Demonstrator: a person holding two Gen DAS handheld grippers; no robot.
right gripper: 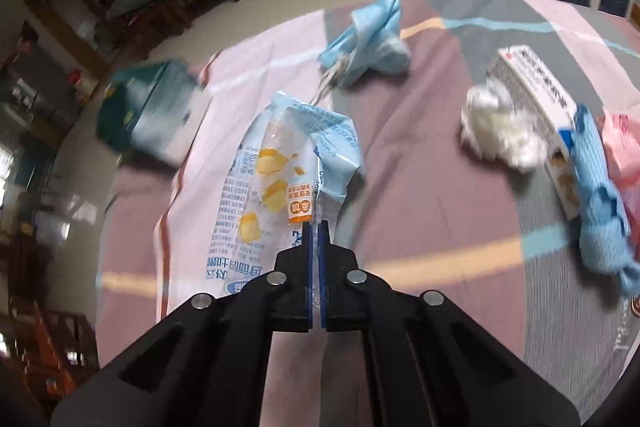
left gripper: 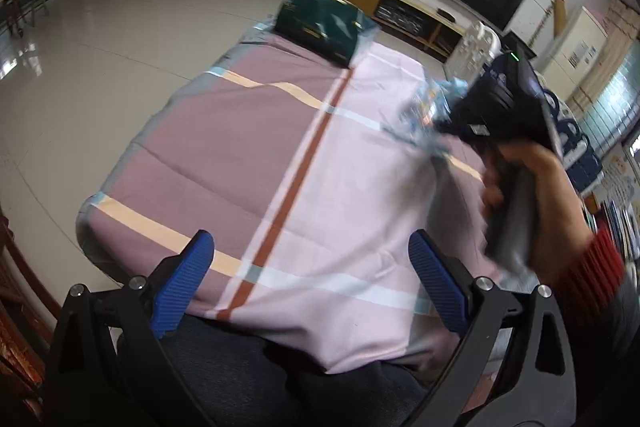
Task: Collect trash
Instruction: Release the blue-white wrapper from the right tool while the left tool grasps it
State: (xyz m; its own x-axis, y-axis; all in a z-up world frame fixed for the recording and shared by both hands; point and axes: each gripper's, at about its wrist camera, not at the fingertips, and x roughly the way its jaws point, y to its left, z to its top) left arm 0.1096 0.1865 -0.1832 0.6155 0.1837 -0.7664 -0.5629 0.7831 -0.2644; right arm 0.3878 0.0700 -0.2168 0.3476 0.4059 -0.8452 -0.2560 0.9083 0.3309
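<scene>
Wrapper point(right gripper: 280, 187) hangs clamped in our right hand-held gripper point(right gripper: 316, 231); left hand-held gripper point(left gripper: 312, 259) gapes empty. Ahead-left, the teal box point(right gripper: 148, 111) blurs, contents unreadable.

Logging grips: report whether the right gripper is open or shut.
Shut: the right gripper has its fingers pinching the clear snack wrapper.

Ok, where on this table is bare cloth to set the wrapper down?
Bare cloth lies right of the snack wrapper, up to the white tissue wad, and below the crumpled blue mask. The cloth near the left tool is bare too. The right edge is crowded: white carton, blue cloth, pink bag.
</scene>
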